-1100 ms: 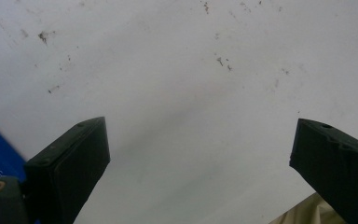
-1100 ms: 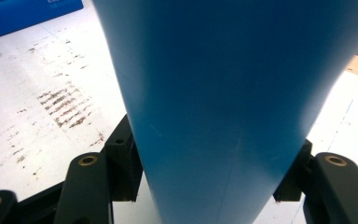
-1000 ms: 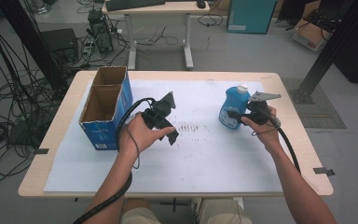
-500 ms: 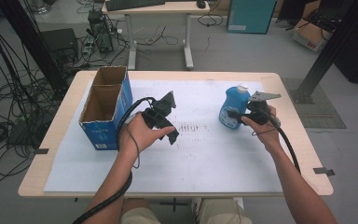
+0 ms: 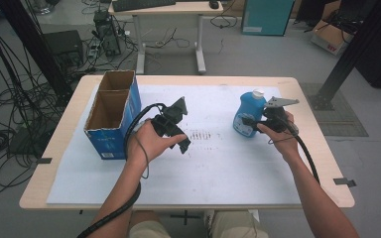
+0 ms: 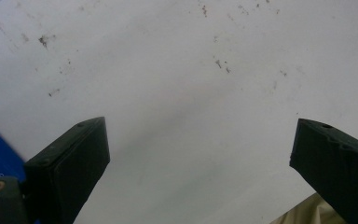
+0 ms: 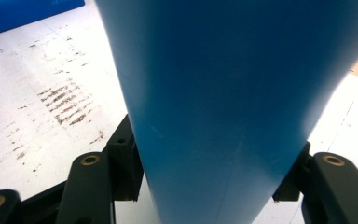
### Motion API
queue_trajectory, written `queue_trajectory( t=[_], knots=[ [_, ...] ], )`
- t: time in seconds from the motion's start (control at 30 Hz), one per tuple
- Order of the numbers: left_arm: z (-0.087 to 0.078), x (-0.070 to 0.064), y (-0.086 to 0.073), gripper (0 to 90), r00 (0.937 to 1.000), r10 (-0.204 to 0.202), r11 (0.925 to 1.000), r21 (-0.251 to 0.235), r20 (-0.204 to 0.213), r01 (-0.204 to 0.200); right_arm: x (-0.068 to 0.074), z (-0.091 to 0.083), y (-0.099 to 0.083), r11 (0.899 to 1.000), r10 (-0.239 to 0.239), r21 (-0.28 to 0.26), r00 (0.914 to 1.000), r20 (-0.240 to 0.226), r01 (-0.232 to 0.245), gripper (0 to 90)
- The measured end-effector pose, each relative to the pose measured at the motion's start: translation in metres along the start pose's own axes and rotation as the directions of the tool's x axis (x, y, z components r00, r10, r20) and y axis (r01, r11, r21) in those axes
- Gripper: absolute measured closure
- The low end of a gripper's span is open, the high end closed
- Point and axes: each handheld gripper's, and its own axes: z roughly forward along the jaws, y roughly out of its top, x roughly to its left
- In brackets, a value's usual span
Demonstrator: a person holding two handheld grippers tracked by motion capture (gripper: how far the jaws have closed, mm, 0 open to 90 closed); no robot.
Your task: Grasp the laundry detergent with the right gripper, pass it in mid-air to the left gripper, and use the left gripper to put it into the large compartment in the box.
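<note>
The sheet (image 5: 218, 173) lies on the surface (image 5: 54, 153) and covers most of it. The box (image 5: 110, 116) stands on the sheet's left part; its 2 compartments lie 1 behind the other. The bottle (image 5: 248, 113) stands upright on the sheet's right part, well apart from the box. The left gripper (image 5: 178, 126) sits just right of the box. The right gripper (image 5: 250, 121) is at the bottle's right side, jaws around the bottle.

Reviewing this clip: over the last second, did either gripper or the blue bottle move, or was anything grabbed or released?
Nothing visibly changed. The right gripper stays clamped on the blue bottle, which stands upright at the same spot. The left gripper stays open over the white sheet, beside the cardboard box.
</note>
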Motion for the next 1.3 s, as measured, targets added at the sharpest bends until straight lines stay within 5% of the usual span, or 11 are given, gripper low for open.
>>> queue_trajectory(
  t=[1.3],
  knots=[
    [0.0005, -0.0014, 0.0038, 5.0, 1.0, 0.003, 1.0, -0.007, 0.001, -0.003, 0.0011, -0.0005, -0.0007, 1.0, -0.003, -0.004, 1.0, 0.007, 0.003, 45.6]
  ],
)
